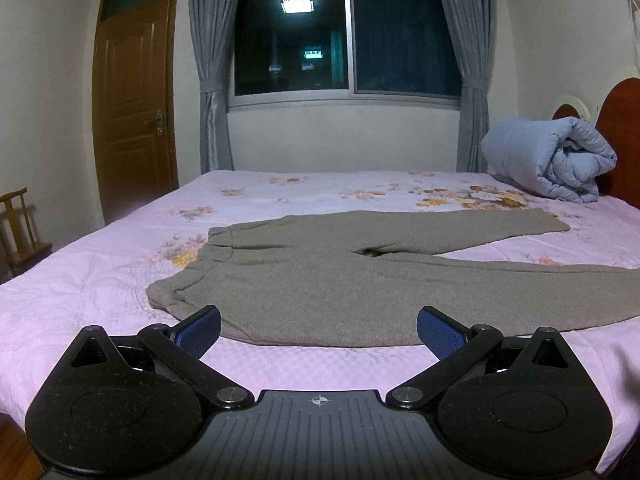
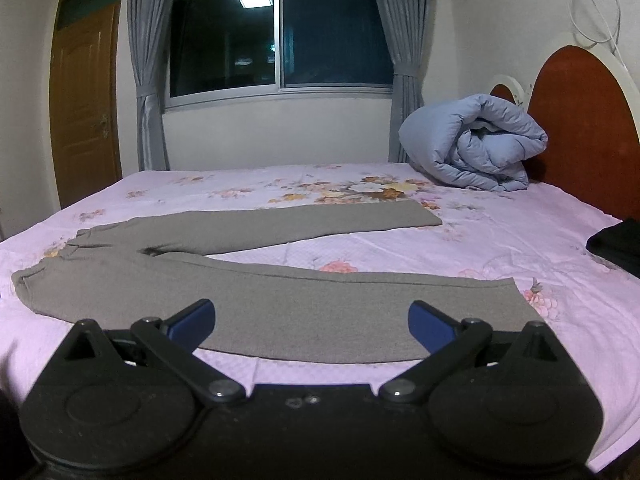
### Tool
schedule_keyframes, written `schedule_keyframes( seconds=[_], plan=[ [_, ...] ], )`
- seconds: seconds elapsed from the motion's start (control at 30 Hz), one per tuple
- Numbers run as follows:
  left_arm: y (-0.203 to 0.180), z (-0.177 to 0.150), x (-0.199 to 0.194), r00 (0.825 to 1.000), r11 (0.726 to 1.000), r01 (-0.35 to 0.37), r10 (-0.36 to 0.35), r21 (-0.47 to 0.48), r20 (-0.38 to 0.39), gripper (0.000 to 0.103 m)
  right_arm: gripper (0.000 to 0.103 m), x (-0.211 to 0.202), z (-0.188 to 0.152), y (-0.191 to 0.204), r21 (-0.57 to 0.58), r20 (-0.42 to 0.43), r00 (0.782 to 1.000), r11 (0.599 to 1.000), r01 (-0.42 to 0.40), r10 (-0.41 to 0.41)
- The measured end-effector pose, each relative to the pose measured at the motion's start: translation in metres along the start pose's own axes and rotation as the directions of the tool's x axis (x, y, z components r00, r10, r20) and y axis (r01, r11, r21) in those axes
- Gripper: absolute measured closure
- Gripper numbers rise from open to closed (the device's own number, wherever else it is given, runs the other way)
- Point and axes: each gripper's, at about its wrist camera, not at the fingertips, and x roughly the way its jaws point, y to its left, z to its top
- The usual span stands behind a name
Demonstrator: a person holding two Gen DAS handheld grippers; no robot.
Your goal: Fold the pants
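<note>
So we've got the grey pants (image 1: 320,280) spread flat near the bed's (image 1: 80,300) front edge, waistband left, legs running right. Our left tongs (image 1: 319,326) and right tongs (image 2: 311,320) both gape wide, holding nothing, just short of the fabric. Rolled blue duvet (image 2: 472,148) sits at the headboard corner.

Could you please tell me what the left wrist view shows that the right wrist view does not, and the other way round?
Only the left wrist view shows the wooden chair at the left edge. Only the right wrist view shows the dark cloth at the bed's right edge and the near leg's hem. Both show the grey pants lying flat and unfolded on the pink bedsheet, the rolled blue duvet, the window, the door, and an open hand-held gripper: the left, the right.
</note>
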Motion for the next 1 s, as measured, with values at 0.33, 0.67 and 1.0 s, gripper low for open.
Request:
schedule_keyframes(
  seconds=[0.33, 0.67, 1.0],
  plan=[
    [-0.0001, 0.0019, -0.0024, 1.0, 1.0, 0.002, -0.002, 0.0, 0.006, 0.0, 0.006, -0.0005, -0.001, 0.0006, -0.001, 0.002, 1.0, 1.0, 0.004, -0.004],
    [-0.0003, 0.0017, -0.0039, 1.0, 1.0, 0.004, -0.004, 0.007, 0.005, 0.0, 0.006, -0.0039, -0.0018, 0.0, 0.014, 0.017, 1.0, 1.0, 0.016, -0.016],
    [0.0001, 0.0026, -0.0033, 1.0, 1.0, 0.008, -0.008, 0.007, 0.005, 0.0, 0.006, -0.0049, -0.0007, -0.0022, 0.019, 0.023, 0.999, 1.0, 0.023, -0.023]
  ],
)
